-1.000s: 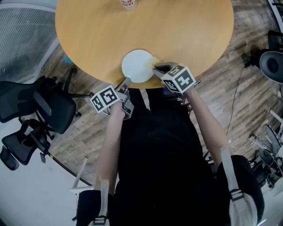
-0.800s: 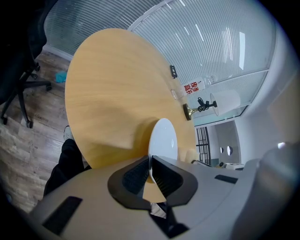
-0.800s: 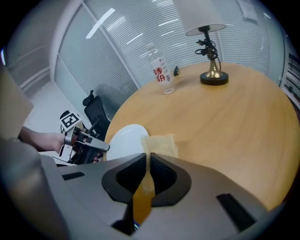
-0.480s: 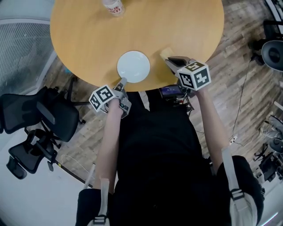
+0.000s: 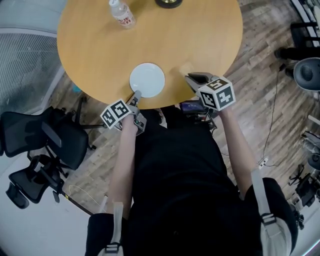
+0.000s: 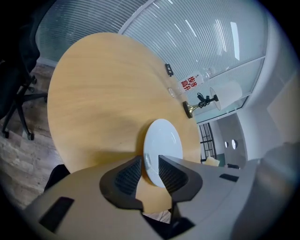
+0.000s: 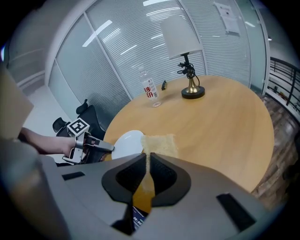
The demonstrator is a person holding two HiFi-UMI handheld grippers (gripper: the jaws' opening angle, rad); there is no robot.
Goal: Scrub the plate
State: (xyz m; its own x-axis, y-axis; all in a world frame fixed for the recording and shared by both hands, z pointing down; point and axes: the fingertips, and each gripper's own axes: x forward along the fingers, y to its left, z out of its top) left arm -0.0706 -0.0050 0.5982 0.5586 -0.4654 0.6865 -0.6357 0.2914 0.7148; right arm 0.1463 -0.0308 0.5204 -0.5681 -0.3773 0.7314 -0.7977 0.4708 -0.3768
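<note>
A white plate (image 5: 147,80) lies flat on the round wooden table (image 5: 200,30), near its front edge. My left gripper (image 5: 135,95) is at the plate's near rim. Its jaws have just been opening and now stand open, with the plate (image 6: 161,140) rim in the gap between the pads (image 6: 127,174). My right gripper (image 5: 192,78) hovers to the right of the plate, shut on a thin yellow sponge (image 7: 160,144) that sticks out ahead of its jaws. The sponge (image 5: 185,69) hangs over bare table, apart from the plate.
A water bottle (image 5: 121,14) and a lamp base (image 5: 168,2) stand at the table's far side. A black office chair (image 5: 45,140) is on the floor at the left. A small dark device (image 5: 190,106) sits at the person's waist.
My right gripper has carried the sponge off the plate's right edge and further to the right. My left gripper stays at the plate's near rim.
</note>
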